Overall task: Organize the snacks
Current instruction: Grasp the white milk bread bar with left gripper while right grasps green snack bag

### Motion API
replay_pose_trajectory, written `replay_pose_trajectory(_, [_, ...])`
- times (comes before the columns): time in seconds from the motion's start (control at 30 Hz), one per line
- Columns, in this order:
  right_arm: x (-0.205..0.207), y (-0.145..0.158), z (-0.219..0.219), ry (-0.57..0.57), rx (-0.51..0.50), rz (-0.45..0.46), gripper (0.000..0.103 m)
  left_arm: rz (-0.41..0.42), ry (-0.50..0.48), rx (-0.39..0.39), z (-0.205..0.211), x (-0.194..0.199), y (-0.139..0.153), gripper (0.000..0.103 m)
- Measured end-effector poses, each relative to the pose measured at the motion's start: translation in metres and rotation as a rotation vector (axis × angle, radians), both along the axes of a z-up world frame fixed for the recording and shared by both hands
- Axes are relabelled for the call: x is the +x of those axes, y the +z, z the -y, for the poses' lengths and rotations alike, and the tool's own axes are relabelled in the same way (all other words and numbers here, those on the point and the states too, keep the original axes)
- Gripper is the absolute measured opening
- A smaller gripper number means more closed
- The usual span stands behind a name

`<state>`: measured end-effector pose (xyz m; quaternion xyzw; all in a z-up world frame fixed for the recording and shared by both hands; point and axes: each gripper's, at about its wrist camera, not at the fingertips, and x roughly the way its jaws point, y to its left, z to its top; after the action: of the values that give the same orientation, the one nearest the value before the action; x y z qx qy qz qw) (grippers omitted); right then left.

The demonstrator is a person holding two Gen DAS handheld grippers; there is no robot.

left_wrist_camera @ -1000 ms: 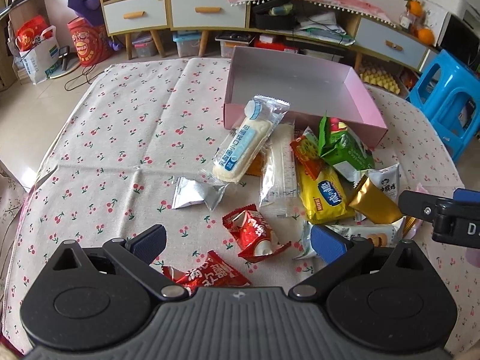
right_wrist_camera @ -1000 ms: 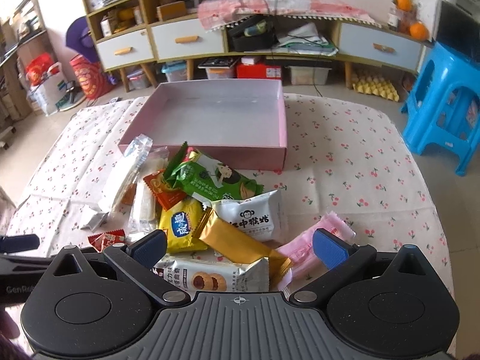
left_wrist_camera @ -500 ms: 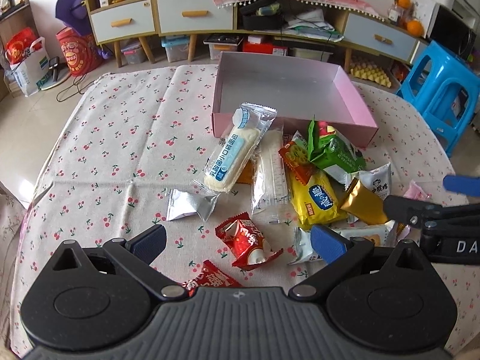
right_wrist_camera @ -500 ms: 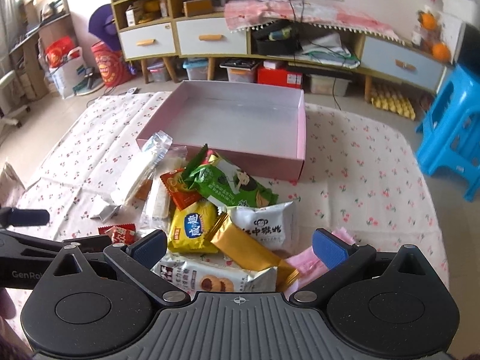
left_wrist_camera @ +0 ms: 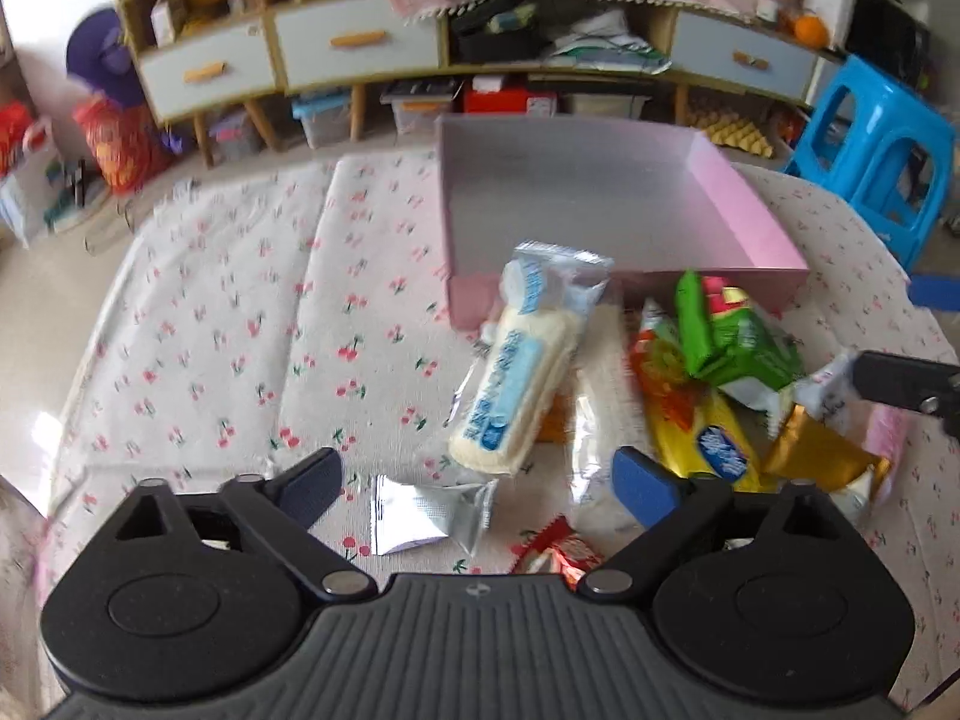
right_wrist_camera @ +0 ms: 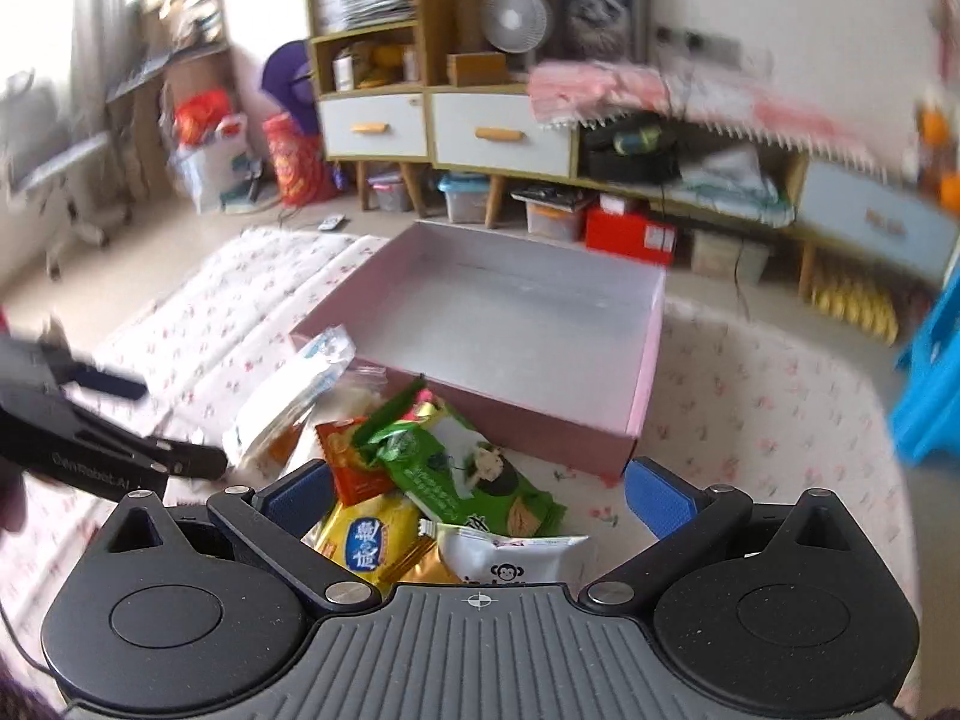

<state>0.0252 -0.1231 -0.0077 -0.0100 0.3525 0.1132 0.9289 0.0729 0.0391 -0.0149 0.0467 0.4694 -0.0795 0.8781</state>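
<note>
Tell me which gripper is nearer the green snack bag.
Right. The right gripper hangs just above the green bag, fingers open on either side of it; the left gripper sits off to its left, over the silver packet.

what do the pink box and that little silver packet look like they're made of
Pink box: looks like paperboard, matte pink outside with a pale grey lining; thin straight walls and sharp folded corners suggest card, though motion blur leaves it open.
Silver packet: seems to be metallised foil or plastic film, shiny and creased, with crimped end seams.

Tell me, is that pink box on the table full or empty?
Empty. The pink box shows only its bare grey floor in both views; the snacks lie outside, piled against its near wall.
</note>
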Motion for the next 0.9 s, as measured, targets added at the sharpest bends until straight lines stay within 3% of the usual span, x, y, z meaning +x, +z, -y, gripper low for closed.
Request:
replay_pose_trajectory(0.07, [0.011,-0.001,0.003,0.016,-0.027,-0.022,0.102,-0.033,0.004,-0.036,-0.004,0.011,-0.004,0.076])
replay_pose_trajectory(0.2, [0.025,-0.008,0.007,0.059,-0.039,-0.006,0.102,-0.03,-0.061,-0.133,-0.003,0.023,-0.006,0.071])
replay_pose_trajectory(0.4, [0.041,-0.028,0.002,0.143,-0.041,-0.03,0.1,-0.016,-0.14,-0.134,0.002,0.036,-0.02,0.057])
replay_pose_trajectory(0.57, [0.047,-0.039,-0.009,0.198,-0.084,-0.052,0.097,-0.008,-0.145,-0.186,0.001,0.043,-0.024,0.059])
replay_pose_trajectory(0.8, [0.051,-0.053,-0.02,0.21,-0.136,-0.074,0.08,-0.006,-0.143,-0.206,-0.001,0.046,-0.024,0.06])
replay_pose_trajectory(0.83, [0.05,-0.054,-0.022,0.212,-0.146,-0.073,0.077,-0.005,-0.15,-0.206,-0.001,0.05,-0.025,0.062])
replay_pose_trajectory(0.9, [0.048,-0.057,-0.025,0.214,-0.155,-0.071,0.076,-0.014,-0.144,-0.199,-0.002,0.05,-0.029,0.075])
